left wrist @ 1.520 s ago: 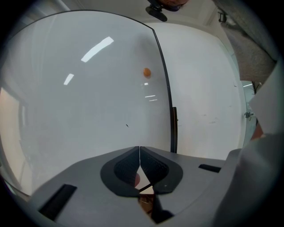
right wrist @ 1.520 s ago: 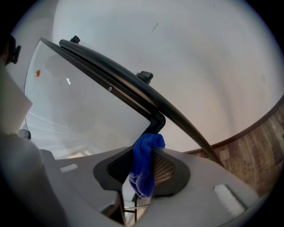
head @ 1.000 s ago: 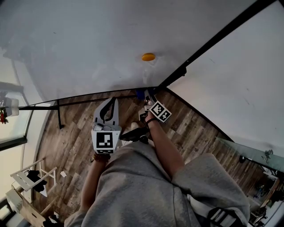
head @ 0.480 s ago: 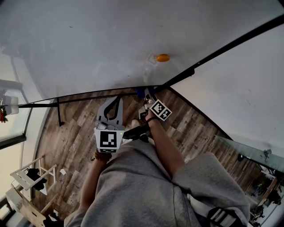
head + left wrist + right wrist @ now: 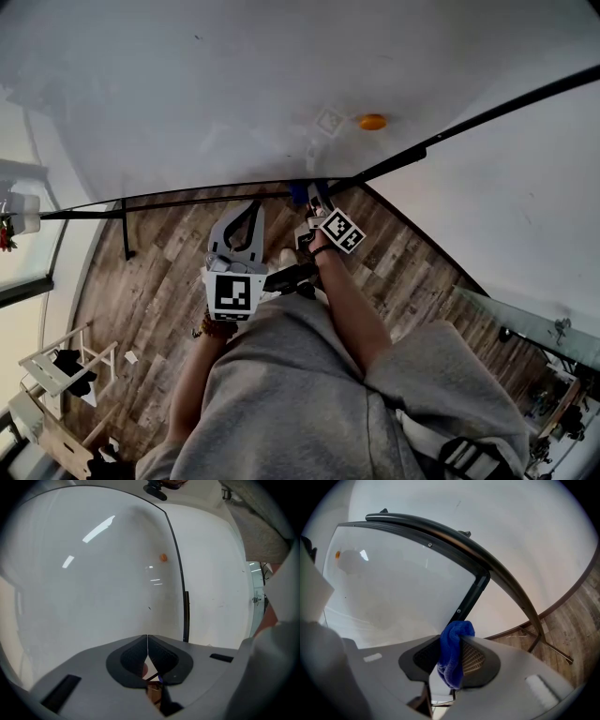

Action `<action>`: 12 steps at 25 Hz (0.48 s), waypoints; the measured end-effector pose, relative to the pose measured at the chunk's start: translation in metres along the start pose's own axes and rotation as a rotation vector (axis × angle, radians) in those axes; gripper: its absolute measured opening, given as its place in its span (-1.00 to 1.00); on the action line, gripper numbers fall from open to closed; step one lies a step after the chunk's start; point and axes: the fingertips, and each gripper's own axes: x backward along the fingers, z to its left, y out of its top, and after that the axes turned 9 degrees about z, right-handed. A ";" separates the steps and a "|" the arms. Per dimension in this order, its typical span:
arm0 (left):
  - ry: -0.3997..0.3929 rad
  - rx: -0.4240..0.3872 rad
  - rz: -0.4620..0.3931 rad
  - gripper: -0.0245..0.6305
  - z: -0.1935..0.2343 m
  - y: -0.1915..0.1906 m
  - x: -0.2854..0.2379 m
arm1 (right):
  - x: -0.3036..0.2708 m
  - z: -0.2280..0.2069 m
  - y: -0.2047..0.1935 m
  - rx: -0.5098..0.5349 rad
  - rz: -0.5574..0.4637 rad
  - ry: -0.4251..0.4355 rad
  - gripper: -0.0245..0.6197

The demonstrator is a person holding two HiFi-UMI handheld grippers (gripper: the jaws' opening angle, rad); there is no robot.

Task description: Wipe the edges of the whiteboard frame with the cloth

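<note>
1. Jaws of the right gripper (image 5: 452, 640) clenched on a blue cloth (image 5: 452, 660), with a fold of it bulging above the tips.
2. On the left gripper (image 5: 147, 641), pressed together tip to tip, grasping nothing.
3. In the right gripper view, cloth just beside the lower end of a dark bar of the whiteboard frame (image 5: 471, 597); cannot tell whether touching it.
4. From the head view, right gripper low at the bottom corner of the whiteboard (image 5: 234, 94), where the lower edge of the frame meets the slanting side bar.
5. Left gripper just beside it on the left, pointing toward the lower edge of the frame and apart from it.
6. Up on the white surface, a small orange piece (image 5: 372, 121), well apart from the cloth.
7. Underneath, a wood-plank floor (image 5: 150, 281), with both forearms reaching out from grey sleeves (image 5: 281, 403).
</note>
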 end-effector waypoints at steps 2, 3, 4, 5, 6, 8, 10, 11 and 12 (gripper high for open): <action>0.003 0.002 -0.003 -0.89 0.003 0.000 0.001 | -0.001 0.002 -0.001 0.000 0.002 0.002 -0.55; 0.004 0.002 -0.003 -0.89 0.004 0.000 0.002 | -0.001 0.003 -0.002 0.000 0.000 0.002 -0.55; 0.005 0.002 -0.003 -0.89 0.005 -0.001 0.003 | -0.001 0.003 -0.002 -0.001 -0.002 0.001 -0.55; 0.006 0.003 -0.004 -0.89 0.006 -0.001 0.004 | -0.001 0.003 -0.002 -0.001 -0.003 0.002 -0.55; 0.007 0.006 -0.004 -0.89 0.007 -0.002 0.005 | -0.001 0.004 -0.003 0.000 -0.003 0.004 -0.55; 0.009 0.014 -0.005 -0.89 0.009 -0.004 0.006 | -0.003 0.008 -0.004 0.004 0.001 0.009 -0.55; 0.010 0.020 -0.004 -0.89 0.011 -0.006 0.008 | -0.004 0.011 -0.008 0.007 0.008 0.015 -0.55; 0.011 0.022 -0.003 -0.89 0.013 -0.007 0.009 | -0.004 0.012 -0.009 0.010 0.012 0.017 -0.55; 0.012 0.024 -0.003 -0.89 0.014 -0.008 0.010 | -0.005 0.013 -0.011 0.014 0.015 0.018 -0.55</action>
